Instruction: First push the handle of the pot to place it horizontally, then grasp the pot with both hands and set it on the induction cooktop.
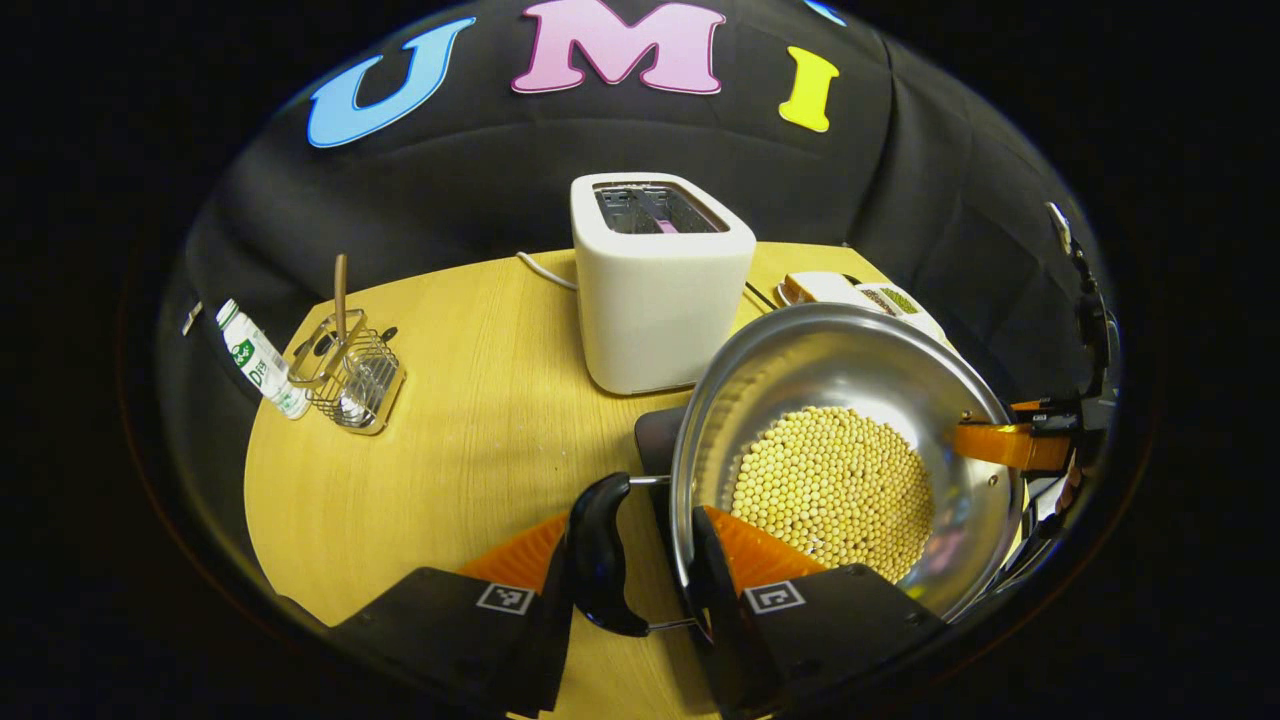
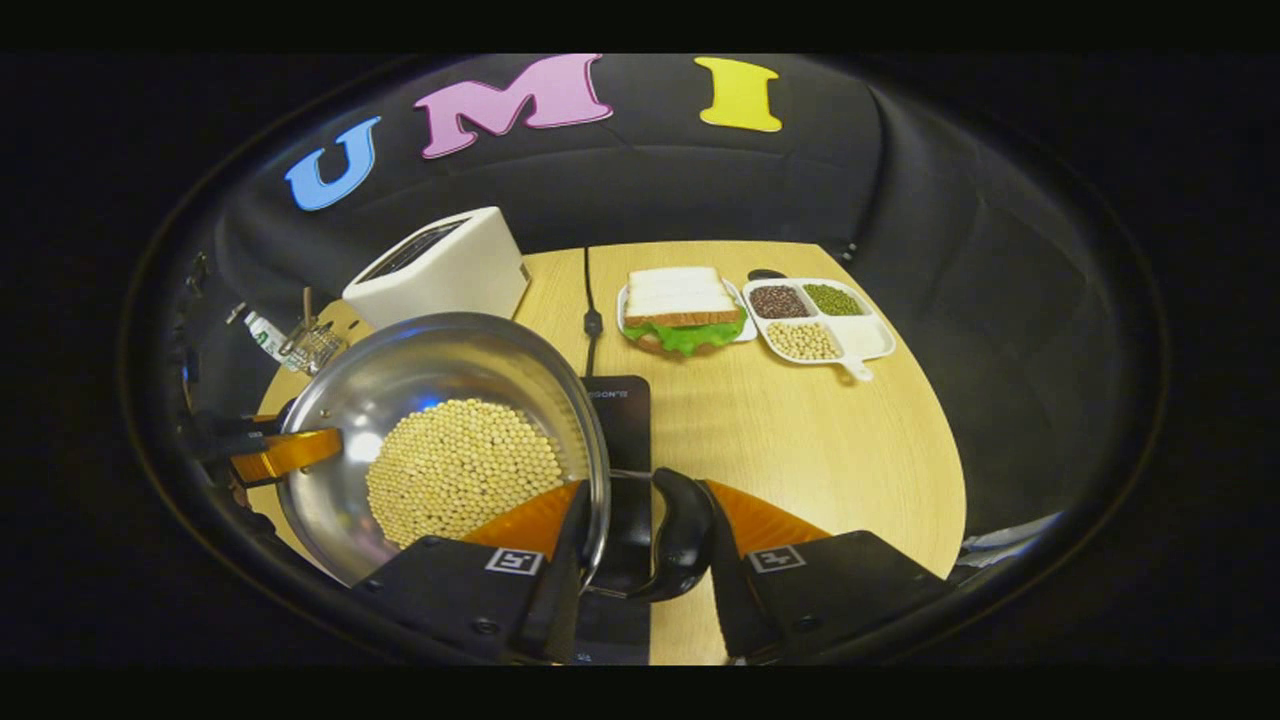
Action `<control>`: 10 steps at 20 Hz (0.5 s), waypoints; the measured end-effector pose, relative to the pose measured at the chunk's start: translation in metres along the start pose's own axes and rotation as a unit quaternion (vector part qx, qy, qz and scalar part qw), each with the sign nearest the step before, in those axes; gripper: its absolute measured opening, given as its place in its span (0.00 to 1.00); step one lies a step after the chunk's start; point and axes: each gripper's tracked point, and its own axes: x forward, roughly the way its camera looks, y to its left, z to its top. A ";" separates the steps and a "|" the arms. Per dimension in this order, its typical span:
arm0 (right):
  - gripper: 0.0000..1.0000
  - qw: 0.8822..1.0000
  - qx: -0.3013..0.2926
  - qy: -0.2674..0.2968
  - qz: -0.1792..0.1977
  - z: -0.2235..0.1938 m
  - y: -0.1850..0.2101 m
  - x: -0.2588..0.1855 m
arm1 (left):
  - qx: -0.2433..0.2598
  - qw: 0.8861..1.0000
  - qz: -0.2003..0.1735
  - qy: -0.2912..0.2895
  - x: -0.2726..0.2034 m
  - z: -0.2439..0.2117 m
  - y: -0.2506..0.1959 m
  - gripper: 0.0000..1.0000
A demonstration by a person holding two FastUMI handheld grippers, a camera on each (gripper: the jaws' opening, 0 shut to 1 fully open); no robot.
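Jaws of both grippers, left gripper [image 1: 640, 560] and right gripper [image 2: 640, 540], are straddling the black loop handles [image 1: 600, 555] of the bean-laden, likely heavy and slippery round steel pot [image 1: 850, 370]; whether they are pressing, I cannot tell.

induction cooktop [image 2: 622, 410] mostly hidden beneath pot [image 2: 440, 440], bottle [image 2: 265, 335] label too small to read

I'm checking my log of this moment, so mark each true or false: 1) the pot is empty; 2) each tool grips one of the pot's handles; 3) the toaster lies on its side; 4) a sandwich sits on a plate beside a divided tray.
1) False: the pot holds pale yellow beans.
2) True: the left tool and the right tool each straddle a black handle.
3) False: the toaster stands upright.
4) True: the sandwich is beside the divided tray.
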 end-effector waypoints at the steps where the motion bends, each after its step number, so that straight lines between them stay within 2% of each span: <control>1: 0.59 1.000 -0.001 0.000 0.001 0.001 0.000 0.001 | -0.003 1.000 0.000 0.000 0.001 0.000 0.000 0.62; 10: 0.60 1.000 0.010 0.007 -0.003 -0.001 -0.001 0.000 | 0.001 1.000 -0.001 0.000 0.000 0.001 -0.001 0.65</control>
